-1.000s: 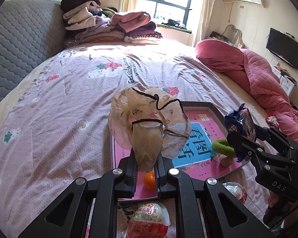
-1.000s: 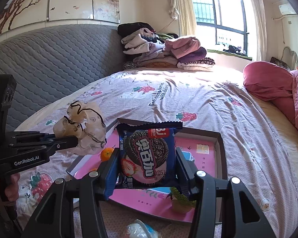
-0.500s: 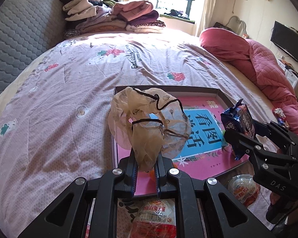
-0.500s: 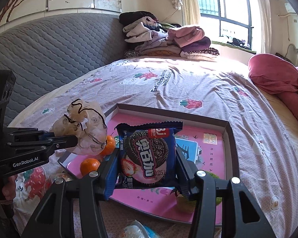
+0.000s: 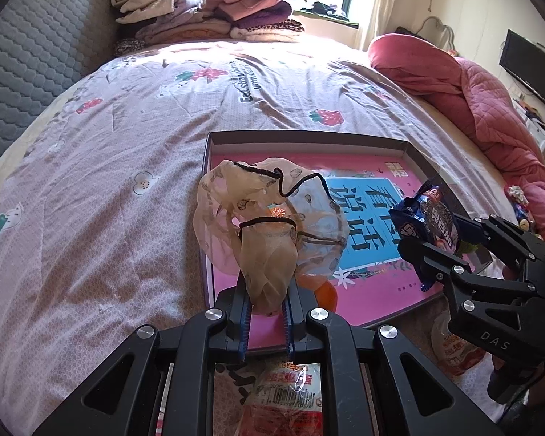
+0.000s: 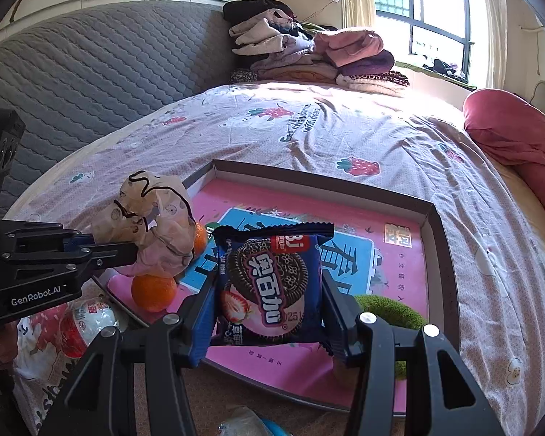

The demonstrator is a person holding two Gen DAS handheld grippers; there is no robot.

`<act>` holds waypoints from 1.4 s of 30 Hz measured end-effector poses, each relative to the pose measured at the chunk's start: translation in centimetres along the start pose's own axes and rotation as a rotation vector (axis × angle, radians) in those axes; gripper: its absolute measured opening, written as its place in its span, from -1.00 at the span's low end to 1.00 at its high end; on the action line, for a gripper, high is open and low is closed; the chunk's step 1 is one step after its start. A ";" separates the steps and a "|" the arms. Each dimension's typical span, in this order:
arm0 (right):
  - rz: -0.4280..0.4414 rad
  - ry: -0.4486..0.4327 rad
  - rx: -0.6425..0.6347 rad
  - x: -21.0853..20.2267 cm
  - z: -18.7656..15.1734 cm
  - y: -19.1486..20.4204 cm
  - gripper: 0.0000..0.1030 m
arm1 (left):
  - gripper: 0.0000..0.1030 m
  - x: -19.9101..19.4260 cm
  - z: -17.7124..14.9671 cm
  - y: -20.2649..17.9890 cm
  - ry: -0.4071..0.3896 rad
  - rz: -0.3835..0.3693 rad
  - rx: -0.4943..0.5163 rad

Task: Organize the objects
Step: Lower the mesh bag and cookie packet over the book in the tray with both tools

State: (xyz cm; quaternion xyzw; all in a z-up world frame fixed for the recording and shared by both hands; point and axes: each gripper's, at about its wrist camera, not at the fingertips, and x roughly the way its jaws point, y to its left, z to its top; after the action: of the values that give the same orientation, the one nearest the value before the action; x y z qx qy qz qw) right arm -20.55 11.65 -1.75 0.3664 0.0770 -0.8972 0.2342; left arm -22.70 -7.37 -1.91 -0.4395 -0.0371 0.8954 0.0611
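On the far left of the right wrist view, a grey quilted headboard (image 6: 91, 72) rises behind the bed (image 6: 309, 138), which wears a pink sheet printed with strawberries. Just right of it, the left gripper (image 6: 127, 250) has its jaws pressed together on a crumpled translucent beige bag with black cord (image 6: 152, 225), held in the air above the left end of a shallow box lid (image 6: 443, 254) with a pink and blue printed floor. Two oranges (image 6: 152, 290) lie inside that lid under the bag, and a wrapped snack in red and white (image 6: 87, 323) lies on the sheet beside the lid's near left corner. Toward the middle, the right gripper (image 6: 269, 290) pinches a dark blue cookie packet (image 6: 272, 283) by its side edges, upright, above the lid's near edge. Right of the packet, a green fuzzy object (image 6: 388, 309) sits in the lid, partly hidden. Folded clothes (image 6: 309, 54) are stacked at the bed's far end, and a pink quilt (image 6: 508, 138) is heaped at the right.
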 end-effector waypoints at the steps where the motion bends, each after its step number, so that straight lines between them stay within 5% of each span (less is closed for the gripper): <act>1: -0.004 0.009 -0.003 0.2 -0.1 0.0 0.01 | -0.72 0.1 -0.1 0.0 0.003 0.000 0.000; 23: -0.059 0.161 -0.003 2.6 -1.2 -0.4 0.02 | -0.70 0.6 -0.2 -0.3 0.033 -0.072 0.006; 42: -0.065 0.162 0.001 2.1 -0.9 -0.3 0.03 | -0.65 0.9 0.0 0.9 0.050 -0.080 -0.040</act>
State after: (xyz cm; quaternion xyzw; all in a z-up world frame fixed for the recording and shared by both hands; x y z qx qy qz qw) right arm -21.43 11.40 -3.93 0.4354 0.1070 -0.8717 0.1976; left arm -23.27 -8.11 -2.73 -0.4610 -0.0712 0.8800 0.0892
